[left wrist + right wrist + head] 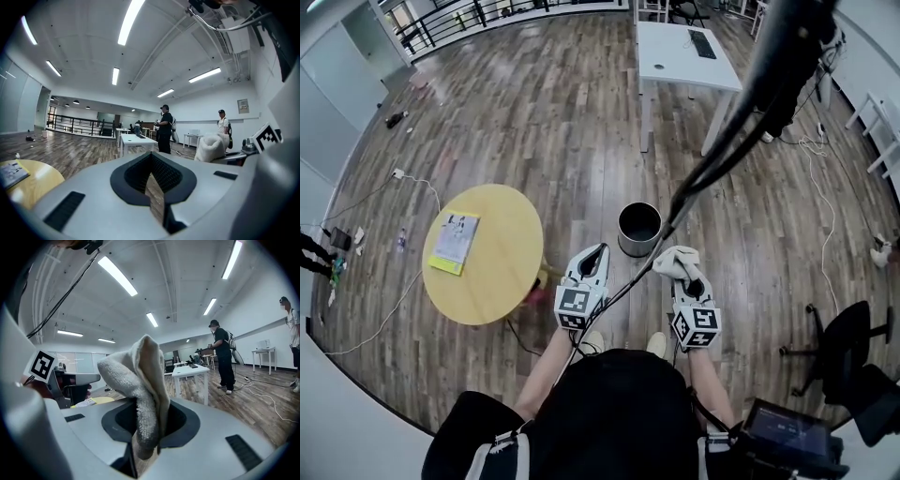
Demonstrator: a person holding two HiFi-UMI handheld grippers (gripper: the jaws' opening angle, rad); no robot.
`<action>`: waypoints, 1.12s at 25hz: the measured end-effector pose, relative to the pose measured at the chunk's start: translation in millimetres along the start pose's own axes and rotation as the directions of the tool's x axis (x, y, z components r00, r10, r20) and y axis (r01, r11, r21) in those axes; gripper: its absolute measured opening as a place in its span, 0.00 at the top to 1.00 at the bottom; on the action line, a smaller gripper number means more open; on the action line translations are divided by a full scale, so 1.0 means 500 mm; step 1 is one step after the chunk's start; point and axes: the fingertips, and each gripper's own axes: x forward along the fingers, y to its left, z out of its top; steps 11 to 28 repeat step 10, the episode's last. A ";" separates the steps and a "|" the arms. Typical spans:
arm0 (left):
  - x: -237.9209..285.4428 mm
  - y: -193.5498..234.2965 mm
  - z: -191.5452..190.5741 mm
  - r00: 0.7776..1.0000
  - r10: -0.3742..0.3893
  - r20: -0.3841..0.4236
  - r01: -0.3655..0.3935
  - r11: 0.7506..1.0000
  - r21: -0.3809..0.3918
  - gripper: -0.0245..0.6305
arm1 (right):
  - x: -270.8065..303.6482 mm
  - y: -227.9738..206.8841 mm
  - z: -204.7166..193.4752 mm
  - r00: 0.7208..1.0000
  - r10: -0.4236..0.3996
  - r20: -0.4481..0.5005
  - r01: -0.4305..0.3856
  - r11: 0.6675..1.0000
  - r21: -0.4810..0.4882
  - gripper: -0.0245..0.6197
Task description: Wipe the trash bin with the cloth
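The trash bin [639, 229] is a small metal cylinder with a dark inside, standing on the wood floor just ahead of both grippers. My right gripper [685, 269] is shut on a cream terry cloth [675, 260], which bunches up above the jaws [140, 376]. It is held close to the bin's right side, a little short of it. My left gripper [599, 253] is shut with nothing in it and points at the bin's left side. From the left gripper view the cloth [211, 146] shows at the right. Neither gripper view shows the bin.
A round yellow table [502, 281] with a booklet [455, 241] stands to the left. A white table [684, 52] is farther ahead and a black chair [853, 347] at the right. Cables trail over the floor. People [165, 129] stand across the room.
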 end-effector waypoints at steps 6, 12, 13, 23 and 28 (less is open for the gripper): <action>0.009 -0.007 0.005 1.000 -0.013 0.001 0.013 1.000 -0.001 0.97 | 0.004 -0.003 0.001 1.000 -0.005 0.007 0.005 1.000 0.005 0.81; 0.008 -0.002 0.001 1.000 -0.011 -0.003 0.011 1.000 0.002 0.97 | 0.008 -0.001 0.003 1.000 0.002 0.007 -0.002 1.000 -0.010 0.81; 0.008 -0.002 0.001 1.000 -0.011 -0.003 0.011 1.000 0.002 0.97 | 0.008 -0.001 0.003 1.000 0.002 0.007 -0.002 1.000 -0.010 0.81; 0.008 -0.002 0.001 1.000 -0.011 -0.003 0.011 1.000 0.002 0.97 | 0.008 -0.001 0.003 1.000 0.002 0.007 -0.002 1.000 -0.010 0.81; 0.008 -0.002 0.001 1.000 -0.011 -0.003 0.011 1.000 0.002 0.97 | 0.008 -0.001 0.003 1.000 0.002 0.007 -0.002 1.000 -0.010 0.81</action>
